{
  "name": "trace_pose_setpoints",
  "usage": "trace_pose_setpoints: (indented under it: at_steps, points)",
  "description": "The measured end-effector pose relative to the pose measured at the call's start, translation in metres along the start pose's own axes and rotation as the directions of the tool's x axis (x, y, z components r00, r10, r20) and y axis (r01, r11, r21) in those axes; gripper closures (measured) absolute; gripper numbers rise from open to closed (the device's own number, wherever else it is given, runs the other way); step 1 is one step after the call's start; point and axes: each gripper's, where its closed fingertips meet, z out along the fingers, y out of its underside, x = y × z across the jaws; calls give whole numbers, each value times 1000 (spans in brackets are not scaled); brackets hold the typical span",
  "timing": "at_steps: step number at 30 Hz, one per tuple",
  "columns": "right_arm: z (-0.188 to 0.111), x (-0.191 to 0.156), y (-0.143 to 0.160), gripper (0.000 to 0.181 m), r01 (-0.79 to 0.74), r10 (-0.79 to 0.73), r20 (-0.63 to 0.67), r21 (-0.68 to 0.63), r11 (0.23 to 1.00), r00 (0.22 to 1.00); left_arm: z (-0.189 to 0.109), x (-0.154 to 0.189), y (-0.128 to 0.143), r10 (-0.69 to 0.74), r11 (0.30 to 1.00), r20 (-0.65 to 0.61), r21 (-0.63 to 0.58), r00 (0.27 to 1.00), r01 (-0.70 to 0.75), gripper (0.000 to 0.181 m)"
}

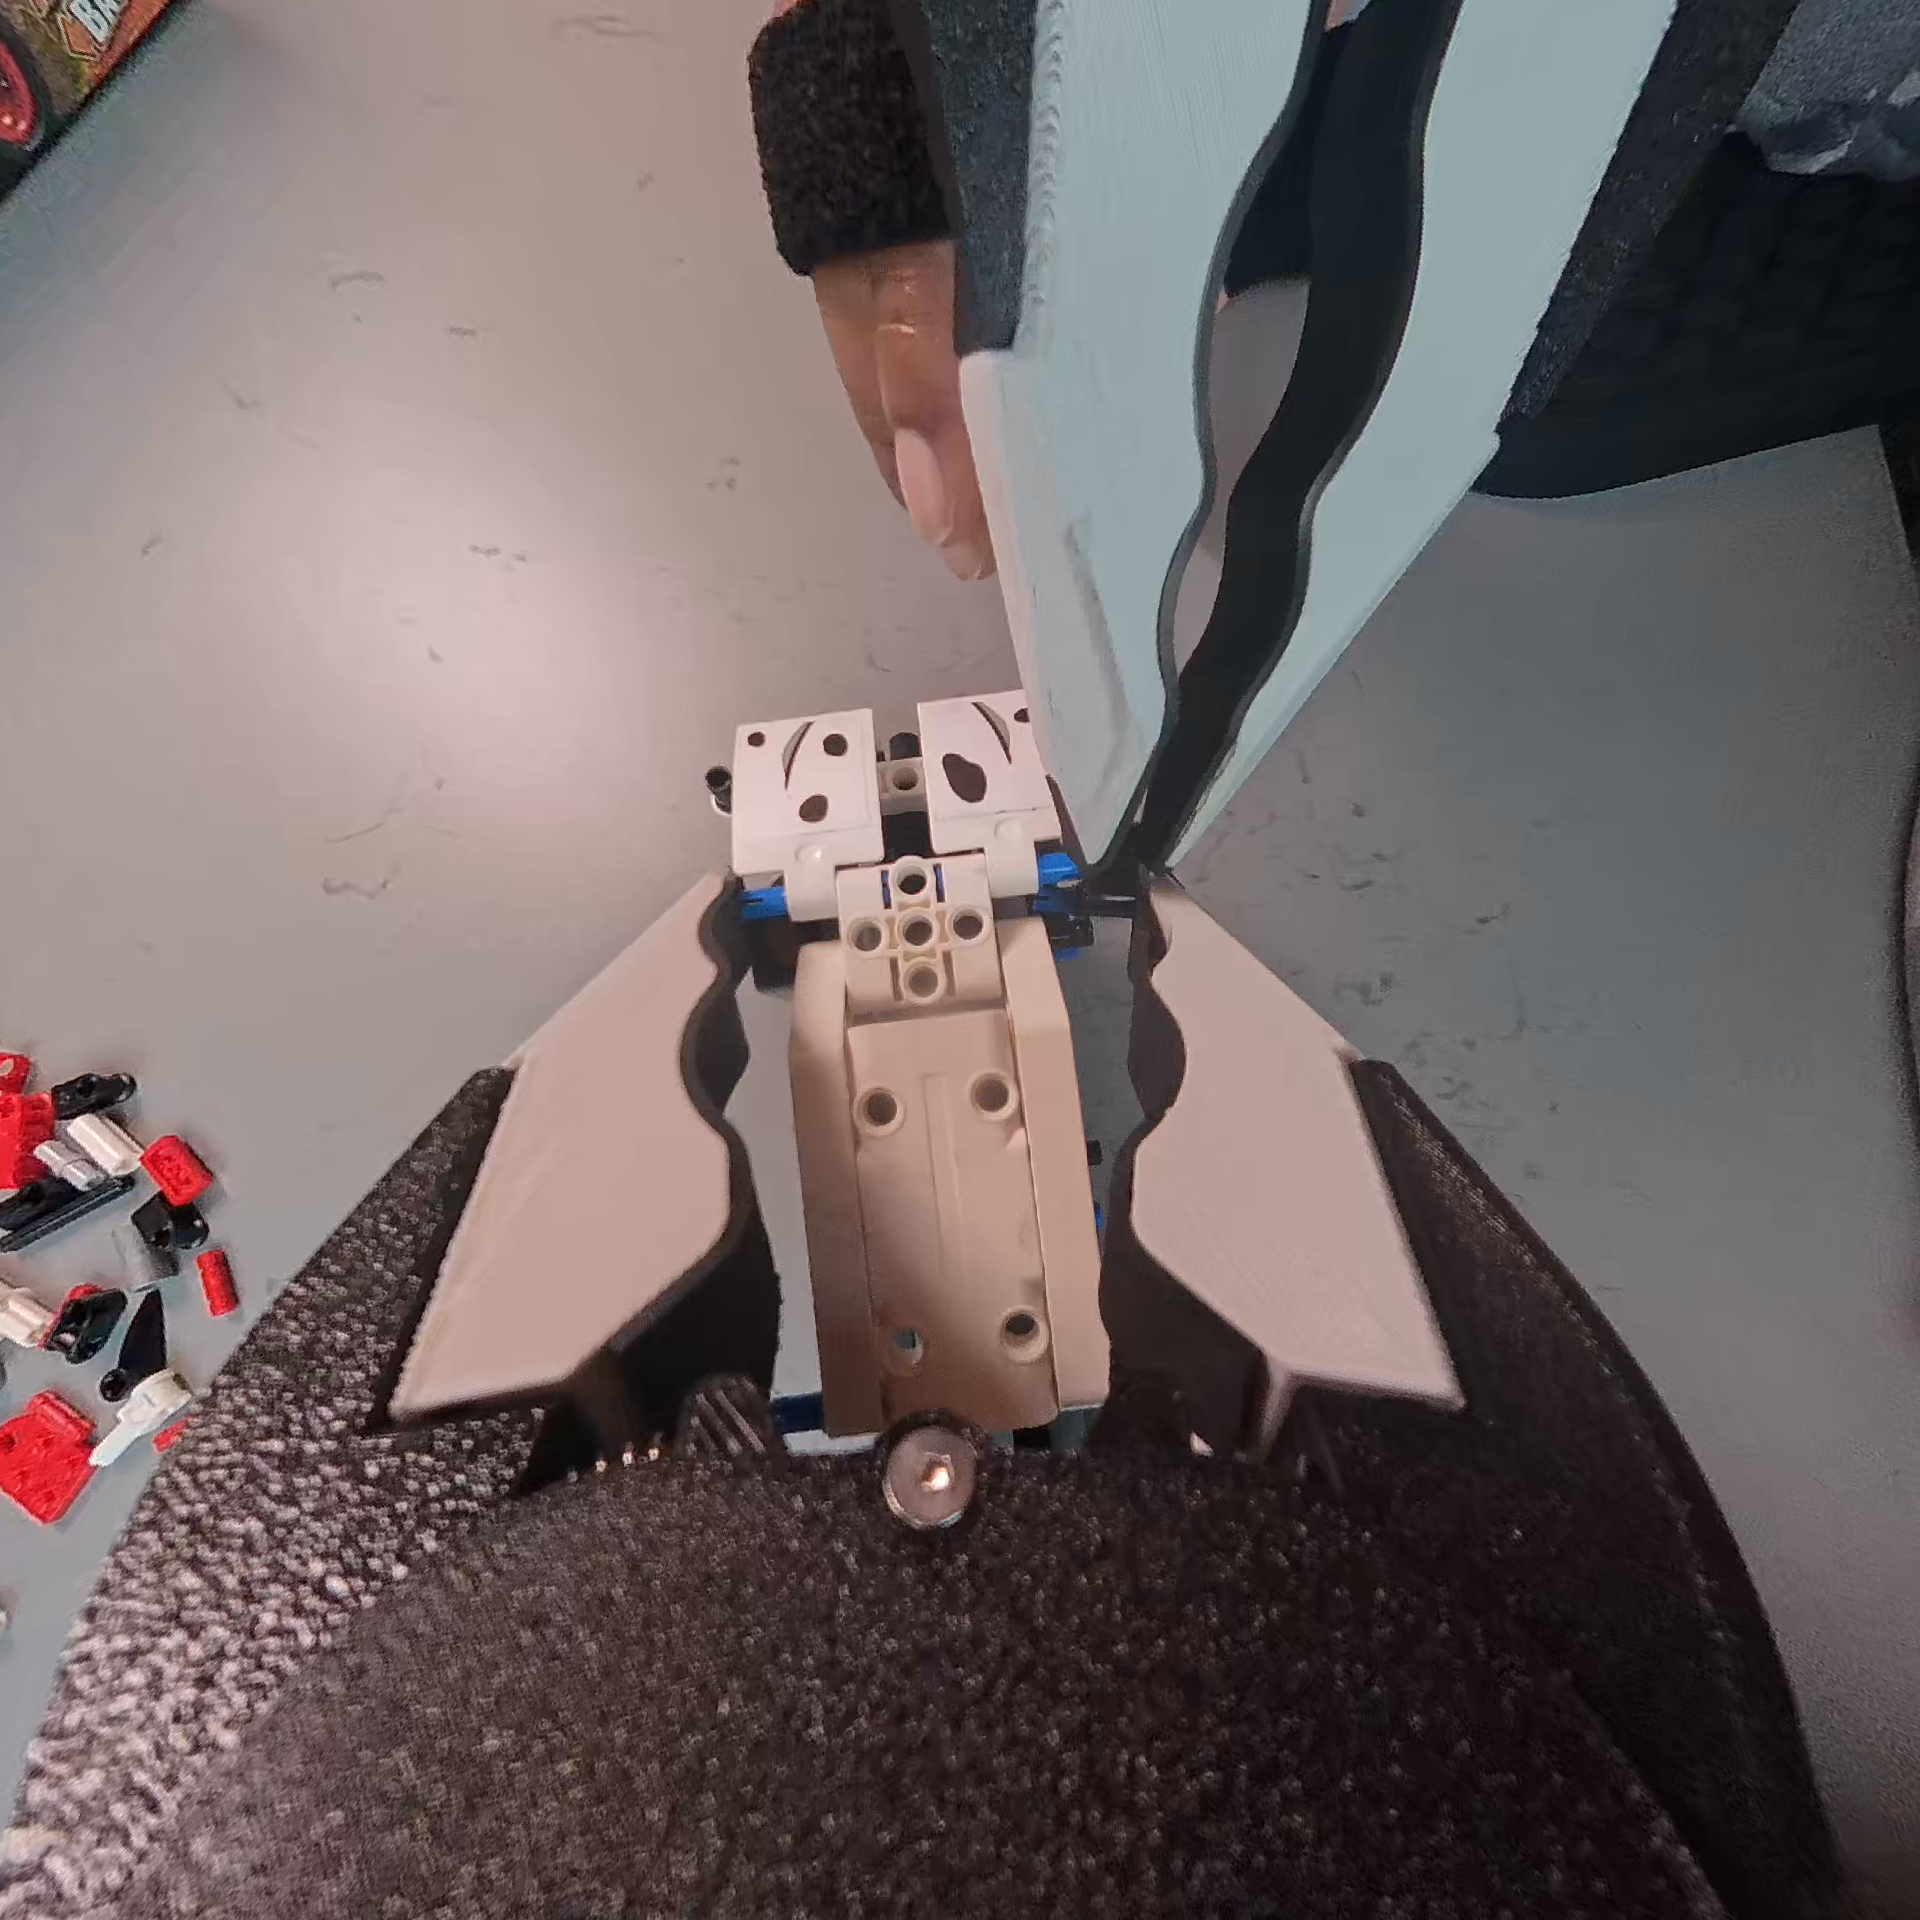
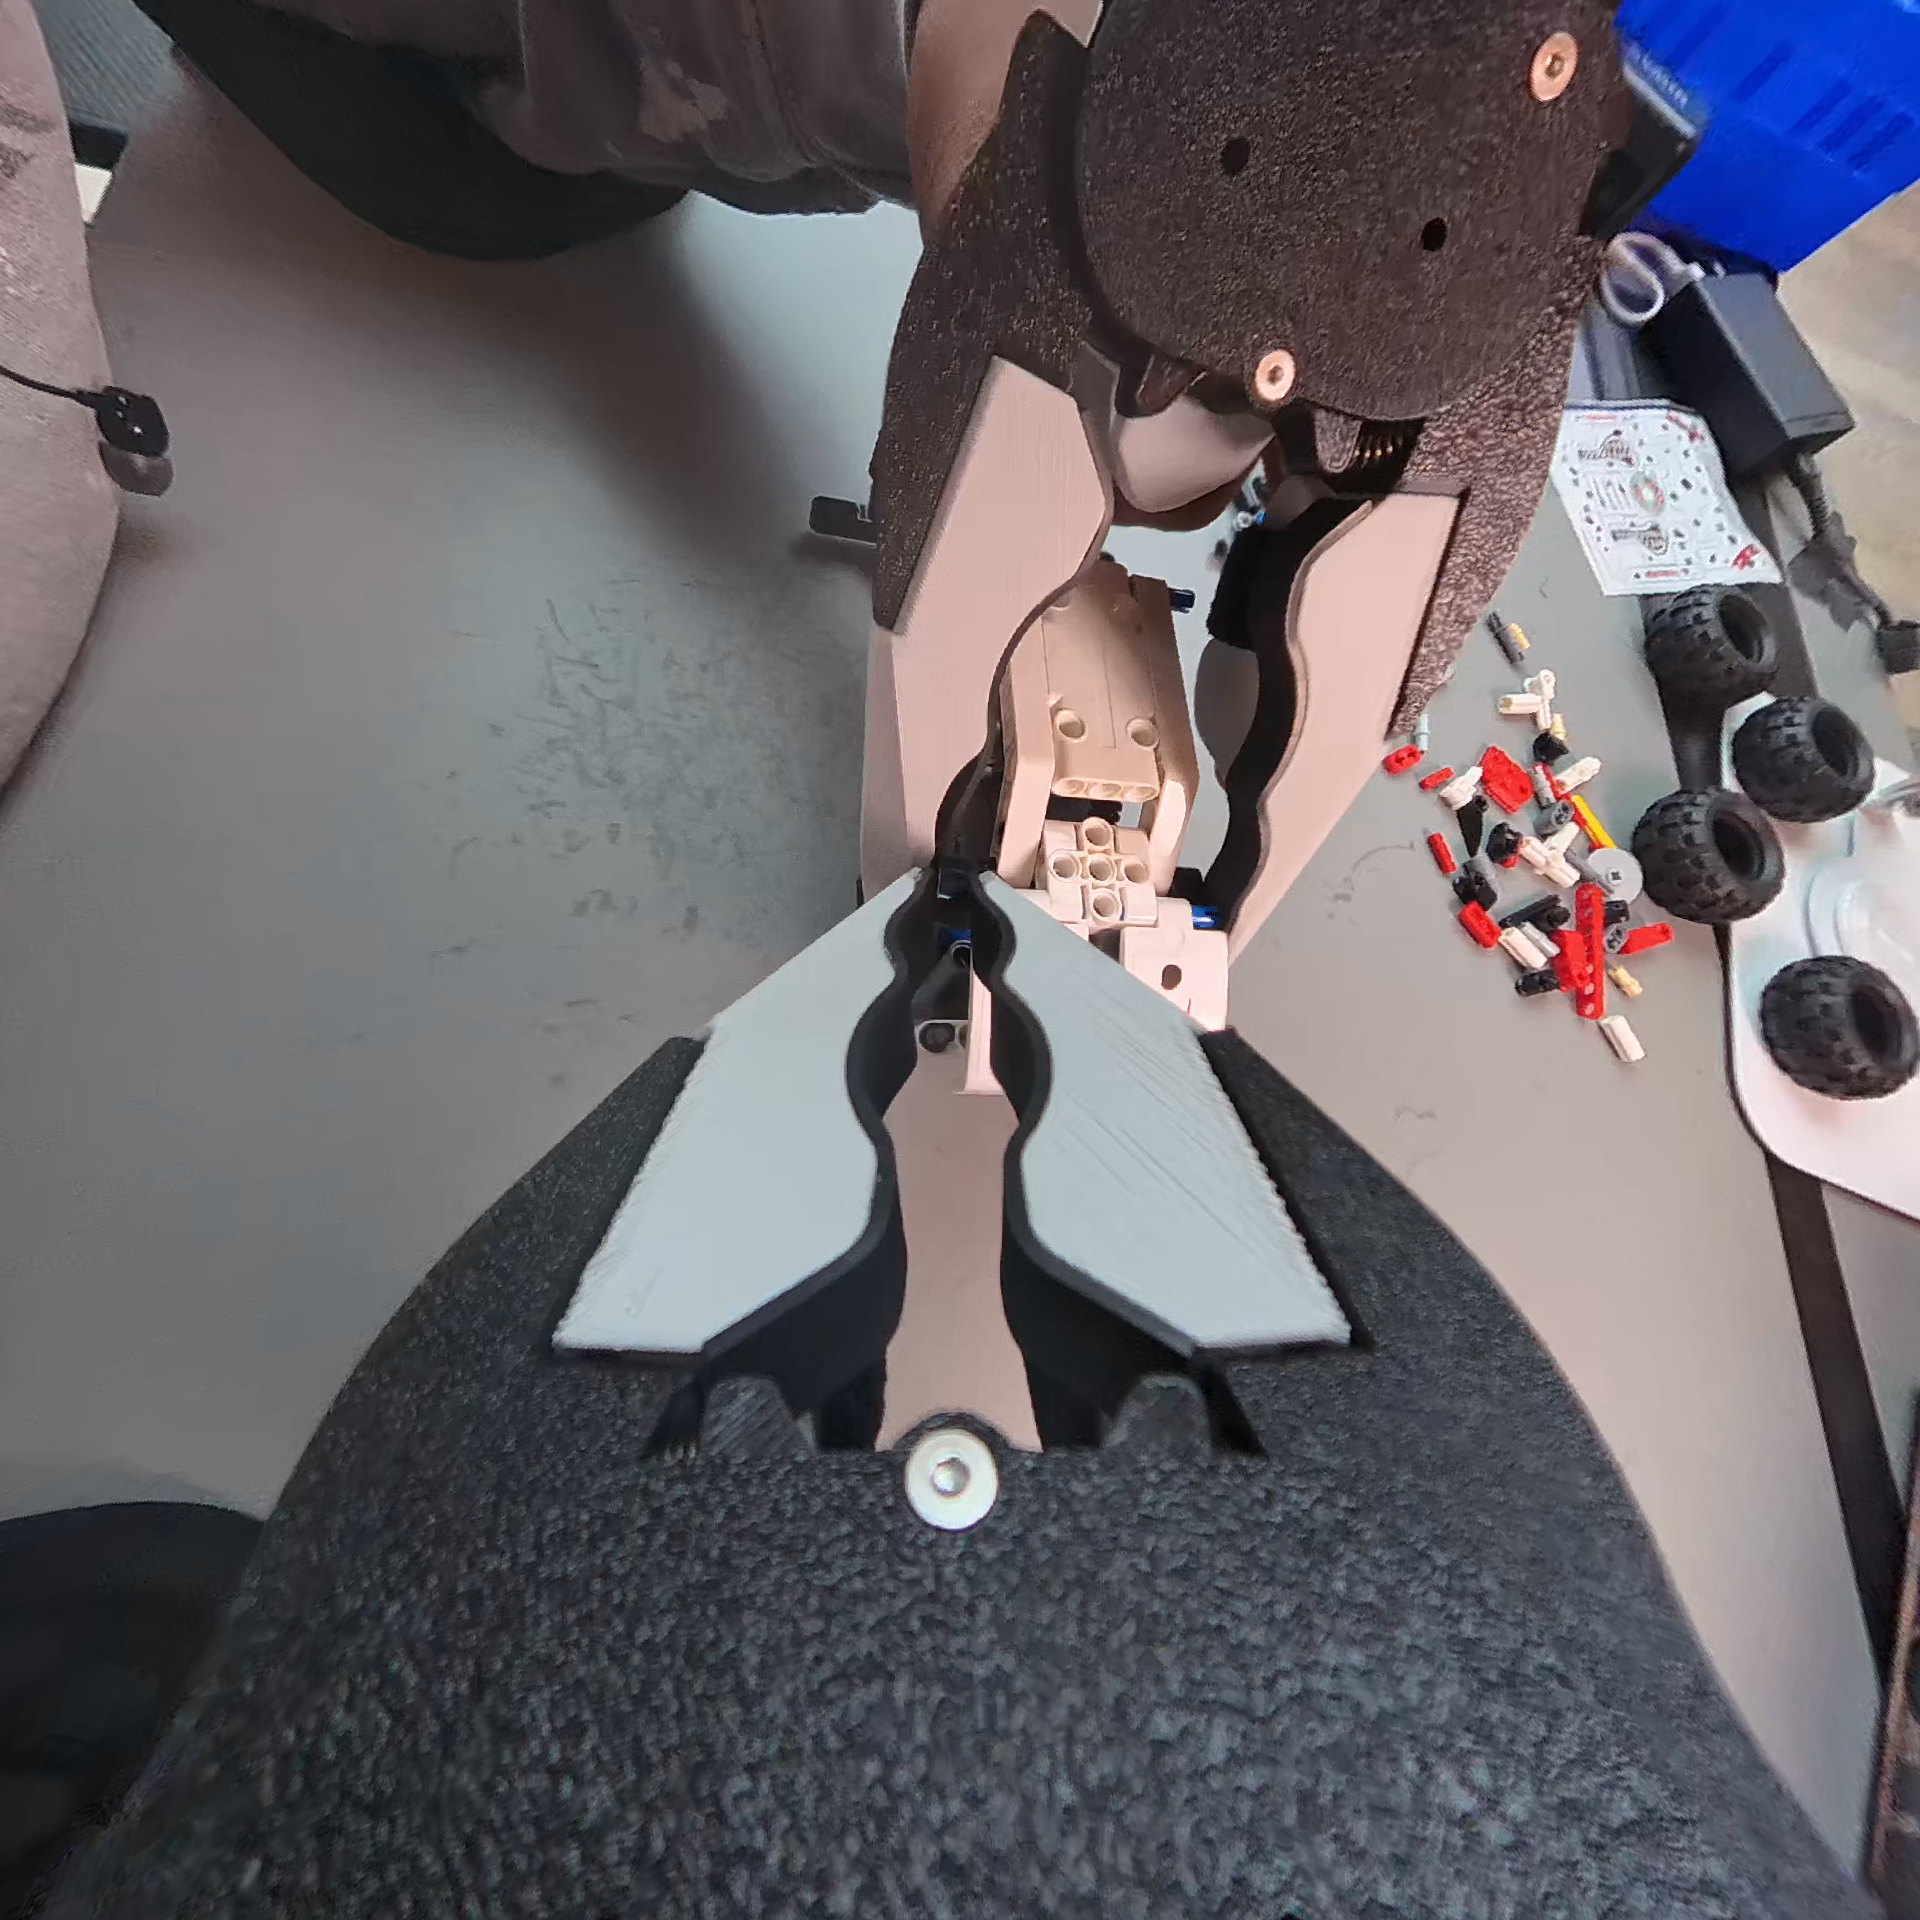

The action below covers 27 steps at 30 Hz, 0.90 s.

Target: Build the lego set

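Note:
A white lego model (image 1: 935, 1174) with round holes, blue pins and two spotted white panels at its far end lies between the fingers of my left gripper (image 1: 940, 904). The left gripper is shut on it and holds it over the grey table (image 1: 416, 520). The model also shows in the right wrist view (image 2: 1101, 727), held by the left gripper's fingers (image 2: 997, 582). My right gripper (image 2: 948, 883) is shut at its tips on a small black pin (image 1: 1110, 900) at the model's side. In the left wrist view the right gripper (image 1: 1138, 873) comes down from above.
Loose red, white and black lego parts lie on the table (image 1: 94, 1247), also in the right wrist view (image 2: 1538, 883). Several black tyres (image 2: 1704, 852), a sticker sheet (image 2: 1652, 499), a blue bin (image 2: 1787, 104) and the lego box (image 1: 62, 62) stand around. A person's finger (image 1: 914, 416) rests on the right gripper.

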Motion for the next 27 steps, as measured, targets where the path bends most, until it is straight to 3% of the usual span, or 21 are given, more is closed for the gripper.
trace_pose_setpoints:
  at_steps: [11, 21, 27]
  points:
    - [-1, 1, -1, 174, 119, -113, -63, 113, 986, 992, 1, -1, -1, 10, 998, 29, 55, 1000, -12, 107]
    - [-3, 24, 4, 124, -78, 104, -147, 176, 981, 984, 1, 2, -1, -8, 997, 12, 80, 1000, 7, 106]
    - [-1, 26, 5, 118, -124, 153, -122, 218, 968, 981, -1, 3, -2, -23, 994, -17, 106, 1000, 24, 106]
